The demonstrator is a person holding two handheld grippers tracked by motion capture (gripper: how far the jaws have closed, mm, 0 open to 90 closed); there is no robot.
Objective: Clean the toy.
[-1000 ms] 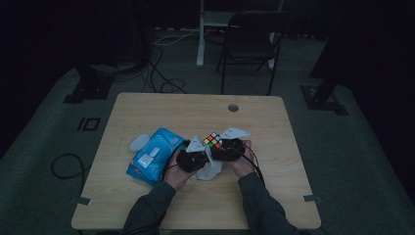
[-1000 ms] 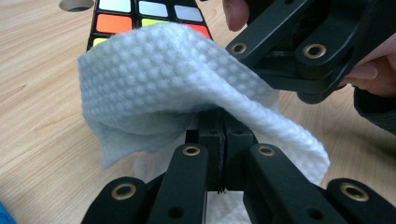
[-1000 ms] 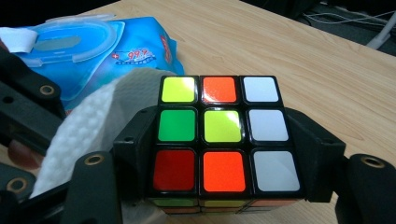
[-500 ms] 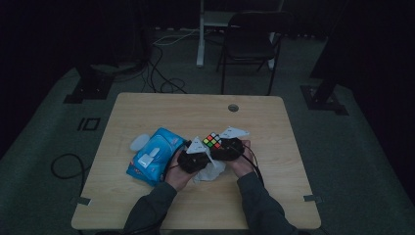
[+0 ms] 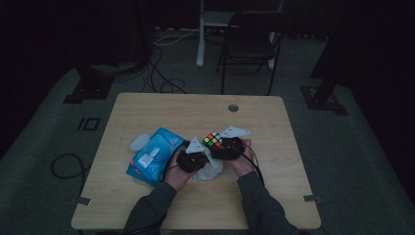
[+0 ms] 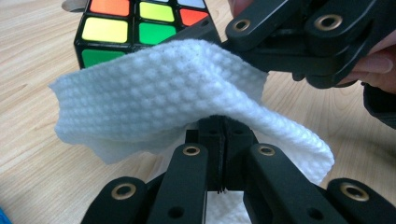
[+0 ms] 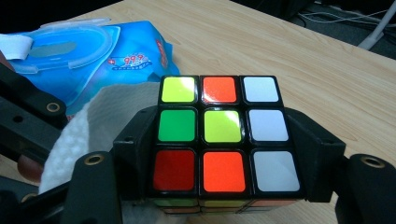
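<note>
Two grips hold: our right gripper (image 7: 224,186) clamps the multicoloured plastic puzzle cube (image 7: 219,135) above the table, our left gripper (image 6: 219,140) pinches the white dimpled wipe (image 6: 159,98) beside it; we should rub each face firmly.

Dark lab: cables (image 5: 161,73), stand bases (image 5: 90,85).

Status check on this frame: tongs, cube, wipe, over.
Left tongs shut on white textured wipe. Right tongs shut on multicoloured puzzle cube. Nothing in the way.
</note>
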